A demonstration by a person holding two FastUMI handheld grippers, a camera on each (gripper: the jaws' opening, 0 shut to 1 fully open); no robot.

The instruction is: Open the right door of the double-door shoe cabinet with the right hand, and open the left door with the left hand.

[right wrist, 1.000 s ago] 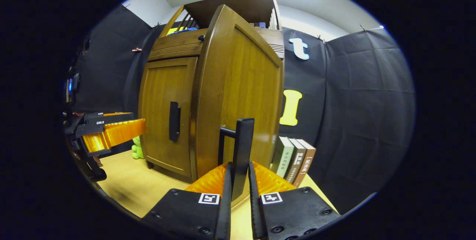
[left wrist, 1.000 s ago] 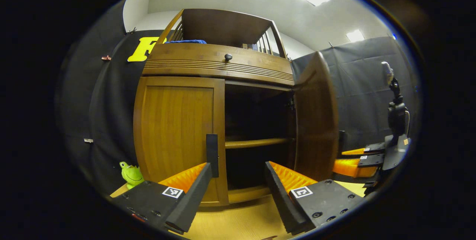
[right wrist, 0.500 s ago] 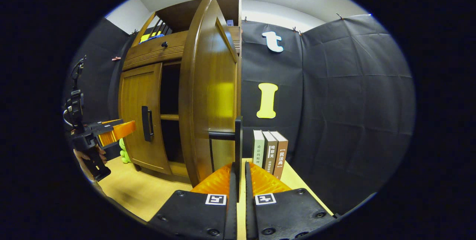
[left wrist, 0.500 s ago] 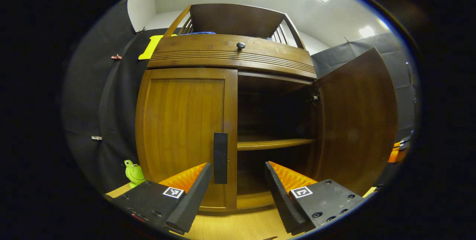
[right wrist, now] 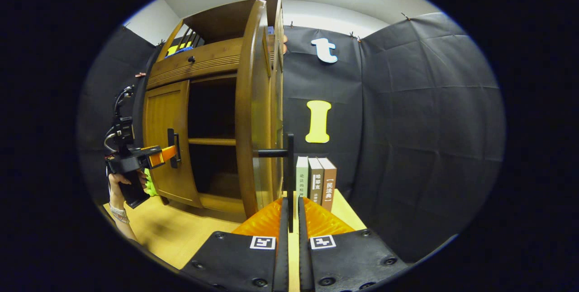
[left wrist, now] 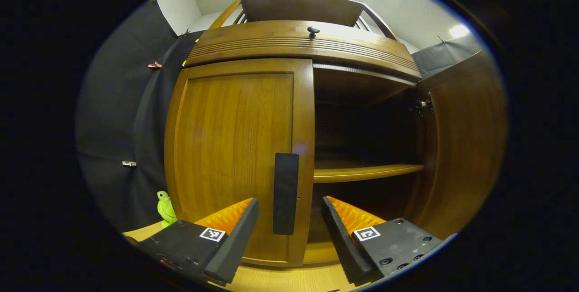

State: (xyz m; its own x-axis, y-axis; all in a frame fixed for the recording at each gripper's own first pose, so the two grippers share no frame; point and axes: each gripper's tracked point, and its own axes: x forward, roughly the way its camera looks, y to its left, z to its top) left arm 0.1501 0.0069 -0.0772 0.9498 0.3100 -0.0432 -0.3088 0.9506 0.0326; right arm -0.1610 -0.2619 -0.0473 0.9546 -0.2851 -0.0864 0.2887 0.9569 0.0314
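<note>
While the right door (right wrist: 253, 106) of the shoe cabinet (left wrist: 298, 48) stands swung wide, seen edge-on at the centre of the right gripper view, the right hand-held gripper (right wrist: 290, 219) is clenched on that door's dark handle (right wrist: 289, 170), both fingers pressing the vertical bar at the bottom centre of the frame. Just right of the handle, three books (right wrist: 315, 181) stand upright on the tabletop (right wrist: 172, 233) against the booth wall. In the left gripper view the left door (left wrist: 235, 147) is closed and takes up the centre left; its dark handle (left wrist: 286, 192) stands between the spread fingers of the left hand-held gripper (left wrist: 289, 224), which is released and apart from it. The open compartment with a shelf (left wrist: 362, 172) lies to the right of that handle. A green plush toy (left wrist: 165, 206) sits at the lower left beside the cabinet. At the left of the right gripper view, a hand (right wrist: 129, 188) holds the left gripper just before the left door's handle.
</note>
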